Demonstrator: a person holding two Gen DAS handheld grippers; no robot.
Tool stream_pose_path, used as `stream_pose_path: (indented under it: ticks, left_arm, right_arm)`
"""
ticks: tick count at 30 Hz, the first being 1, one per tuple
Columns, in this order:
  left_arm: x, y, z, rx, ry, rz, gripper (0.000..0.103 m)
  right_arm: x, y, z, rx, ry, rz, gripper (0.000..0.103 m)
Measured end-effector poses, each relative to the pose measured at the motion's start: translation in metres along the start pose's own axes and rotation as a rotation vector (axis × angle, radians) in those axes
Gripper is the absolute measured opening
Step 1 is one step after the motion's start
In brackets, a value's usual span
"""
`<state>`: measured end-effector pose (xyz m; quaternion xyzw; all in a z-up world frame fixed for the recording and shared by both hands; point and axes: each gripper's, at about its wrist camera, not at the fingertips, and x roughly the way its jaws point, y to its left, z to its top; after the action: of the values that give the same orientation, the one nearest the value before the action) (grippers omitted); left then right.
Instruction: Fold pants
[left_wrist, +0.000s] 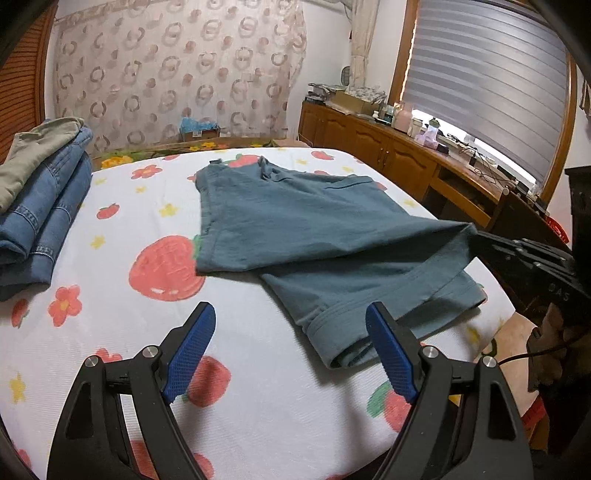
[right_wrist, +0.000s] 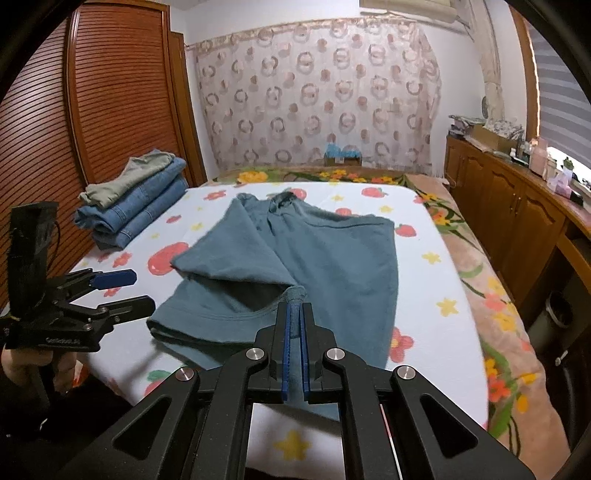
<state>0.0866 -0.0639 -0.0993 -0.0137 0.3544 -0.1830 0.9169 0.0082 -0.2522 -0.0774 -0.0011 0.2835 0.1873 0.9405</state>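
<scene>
Bed (right_wrist: 424, 280), covered by a white sheet printed with strawberries and flowers, filled most of both views. Louvred wooden door (right_wrist: 110, 92) stood at far left; patterned curtain (right_wrist: 314, 92) hung behind the bed; wooden cabinets (right_wrist: 517, 221) with clutter on top ran along the right under a window blind (left_wrist: 487, 85).

Teal pants (right_wrist: 332, 258) lay spread mid-bed, waistband toward the curtain, one leg lifted and partly folded over the other. Stack of folded jeans (right_wrist: 147, 210) with an olive garment on top sat near the bed's far left corner, well apart from the pants and not in the way.

Right tool (right_wrist: 294, 317) was clenched on a bunched piece of the pants' leg hem, cloth pinched between the blue pads. Left tool (left_wrist: 291, 347) was released, jaws wide, nothing between them, hovering over the sheet just beside the lower leg hem.
</scene>
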Motion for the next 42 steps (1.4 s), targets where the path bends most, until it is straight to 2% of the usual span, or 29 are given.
stream_pose_path:
  ticks: [8, 15, 21, 30, 34, 42]
  left_arm:
    - [0.005, -0.003, 0.001, 0.016, 0.018, -0.001, 0.084]
    - [0.006, -0.007, 0.0, 0.029, 0.023, -0.001, 0.084]
    - [0.01, -0.008, -0.001, 0.029, 0.034, 0.003, 0.084]
    - [0.013, -0.009, -0.002, 0.031, 0.041, 0.002, 0.084]
    - [0.016, -0.008, -0.005, 0.031, 0.05, 0.004, 0.084]
    - [0.021, -0.005, -0.008, 0.014, 0.07, 0.003, 0.084]
  right_arm:
    - [-0.015, -0.001, -0.014, 0.0, -0.028, -0.032, 0.004]
    - [-0.019, -0.008, -0.028, 0.037, -0.001, -0.049, 0.004]
    - [-0.006, -0.014, -0.041, 0.078, 0.054, -0.069, 0.004]
    - [-0.006, -0.011, -0.031, 0.087, 0.078, -0.068, 0.004]
    - [-0.01, -0.021, -0.038, 0.081, 0.081, -0.071, 0.004]
    - [-0.011, -0.018, -0.033, 0.049, 0.083, -0.094, 0.009]
